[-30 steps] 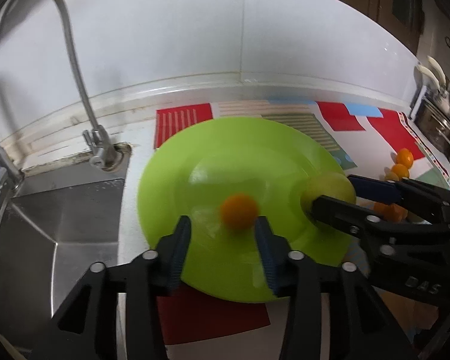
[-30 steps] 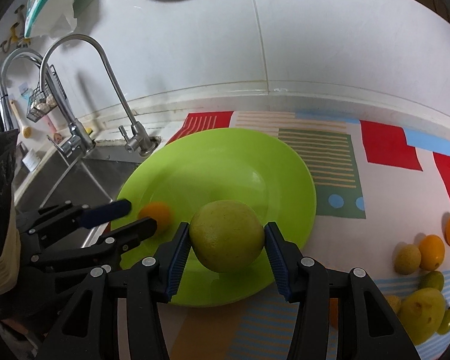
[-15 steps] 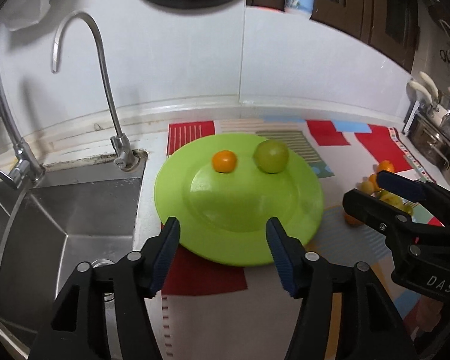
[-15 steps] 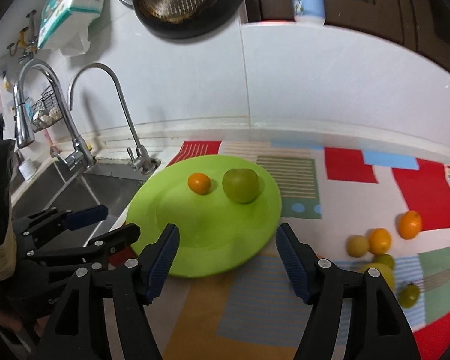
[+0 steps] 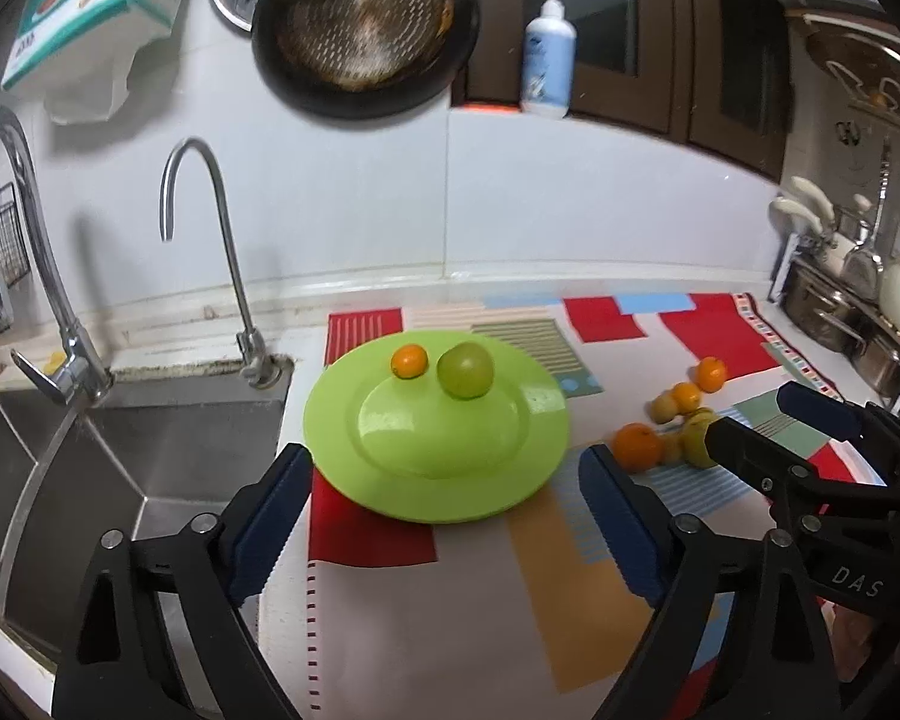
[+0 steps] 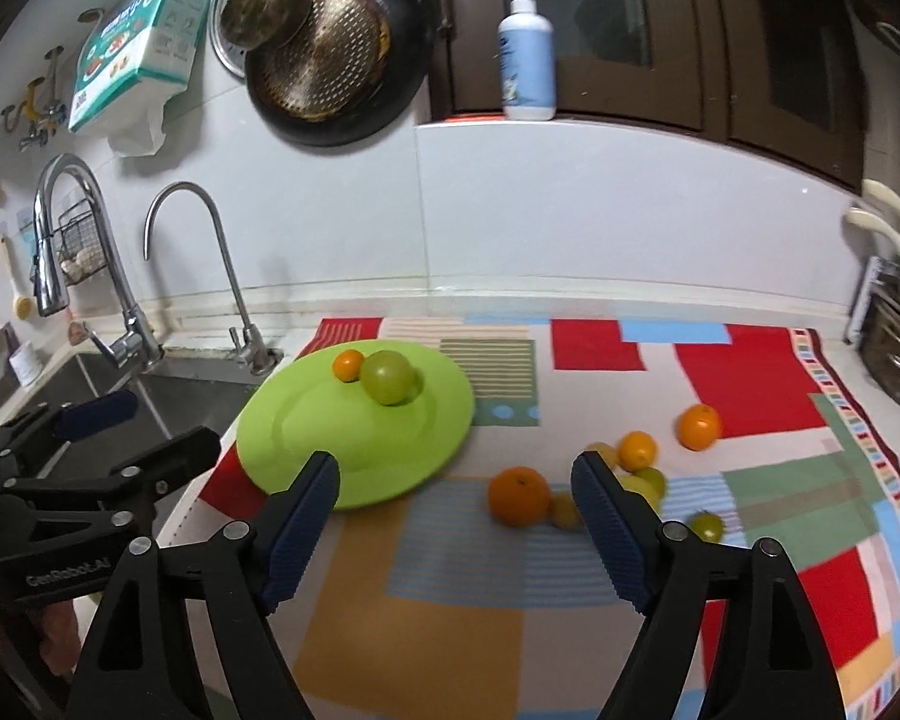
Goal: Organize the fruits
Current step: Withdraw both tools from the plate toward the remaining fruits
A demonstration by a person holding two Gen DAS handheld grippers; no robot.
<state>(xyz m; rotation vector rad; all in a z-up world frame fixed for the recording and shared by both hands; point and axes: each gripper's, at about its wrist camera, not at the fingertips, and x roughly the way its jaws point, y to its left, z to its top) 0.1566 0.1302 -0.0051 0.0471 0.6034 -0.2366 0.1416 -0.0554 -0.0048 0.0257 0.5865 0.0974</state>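
Left wrist view shows the left gripper (image 5: 444,516) held above the worktop (image 5: 426,618) with its jaws spread wide and nothing between them. Ahead sits the green plate (image 5: 510,474), already carrying a small orange (image 5: 408,361) and a green apple (image 5: 465,370) side by side near its far rim. From the right wrist view, the right gripper (image 6: 456,525) is likewise wide open and empty, aimed at the loose fruit on the patterned mat (image 6: 750,372): a large orange (image 6: 519,495) nearest the plate, a tight cluster of small yellow and green fruits (image 6: 642,480) just beside it, and a lone orange (image 6: 698,426) farther off.

Most of the fruit is not yet on the plate. The likely trouble is the cluster: the pieces touch one another, so a closing jaw could nudge a neighbour and send round fruit rolling over the mat. The apple and small orange lie near the plate's edge, and a hard placement beside them could knock one off toward the sink (image 5: 120,456), which lies close on the left. Both grippers working toward the same plate could also collide.
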